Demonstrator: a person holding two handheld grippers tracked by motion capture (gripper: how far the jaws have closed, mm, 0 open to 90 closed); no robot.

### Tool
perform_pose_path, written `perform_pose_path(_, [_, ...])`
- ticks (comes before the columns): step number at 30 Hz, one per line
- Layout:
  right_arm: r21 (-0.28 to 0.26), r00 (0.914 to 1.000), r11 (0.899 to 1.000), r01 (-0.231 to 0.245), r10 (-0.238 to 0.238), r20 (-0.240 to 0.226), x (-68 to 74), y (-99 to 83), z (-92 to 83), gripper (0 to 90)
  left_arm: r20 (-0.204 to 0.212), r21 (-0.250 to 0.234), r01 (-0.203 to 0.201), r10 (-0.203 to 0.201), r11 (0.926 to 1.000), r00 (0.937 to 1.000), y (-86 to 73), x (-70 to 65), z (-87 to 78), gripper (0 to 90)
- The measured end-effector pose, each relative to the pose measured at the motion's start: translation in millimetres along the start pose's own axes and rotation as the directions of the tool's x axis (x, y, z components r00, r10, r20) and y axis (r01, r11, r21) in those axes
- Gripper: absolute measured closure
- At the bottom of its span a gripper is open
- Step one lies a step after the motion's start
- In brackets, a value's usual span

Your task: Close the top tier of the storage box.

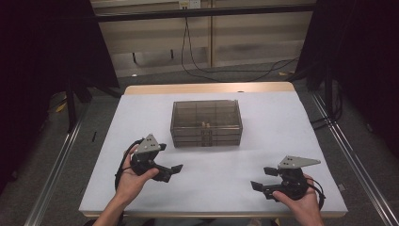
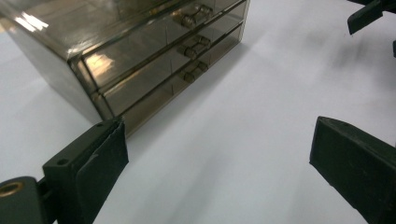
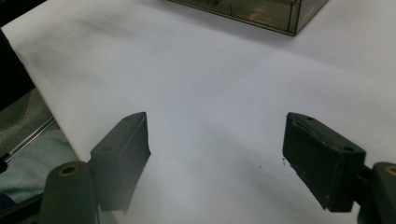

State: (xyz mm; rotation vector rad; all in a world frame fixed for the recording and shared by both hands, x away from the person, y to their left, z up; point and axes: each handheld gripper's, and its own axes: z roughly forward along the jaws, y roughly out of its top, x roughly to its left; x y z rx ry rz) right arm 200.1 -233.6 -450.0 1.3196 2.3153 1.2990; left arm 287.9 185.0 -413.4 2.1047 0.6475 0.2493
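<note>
High view: drawer box mid-table.

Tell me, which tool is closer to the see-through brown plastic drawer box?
Left. The left tool sits just in front of the see-through brown plastic drawer box, near its left front corner. The right tool is farther back, by the table's near right corner.

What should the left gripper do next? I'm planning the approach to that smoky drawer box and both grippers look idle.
Probably ease the left gripper forward toward the drawer box and line up with one of the small handles on its front. Its jaws stand open with nothing between them, all three drawers look shut, and the right gripper waits open, apart from the box.
</note>
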Motion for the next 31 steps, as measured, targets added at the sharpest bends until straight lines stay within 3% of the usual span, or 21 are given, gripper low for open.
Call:
perform_pose_path(14, [-0.002, 0.9998, 1.000, -0.006, 0.006, 0.018, -1.0, -0.8, -1.5, 20.3, -0.066, 0.007, 0.021, -0.020, 0.9998, 0.9976, -34.7, -1.8, -37.0, 4.1])
perform_pose_path(19, [0.002, 0.9996, 1.000, -0.013, 0.013, 0.026, -1.3, -0.9, -1.4, 19.7, -0.094, 0.002, 0.055, -0.055, 0.9985, 0.9941, -51.4, 0.7, -45.7, 3.9])
perform_pose_path(24, [0.001, 0.9995, 1.000, -0.011, 0.011, 0.030, -1.5, -1.0, -0.6, 19.2, -0.130, -0.029, 0.105, -0.108, 0.9940, 0.9856, -65.3, 5.1, -54.6, 3.9])
perform_pose_path(31, [-0.007, 0.9986, 1.000, -0.013, 0.013, 0.051, -3.9, -1.4, -2.2, 17.8, -0.124, -0.036, 0.131, -0.135, 0.9907, 0.9831, -77.0, 6.2, -56.5, 3.9])
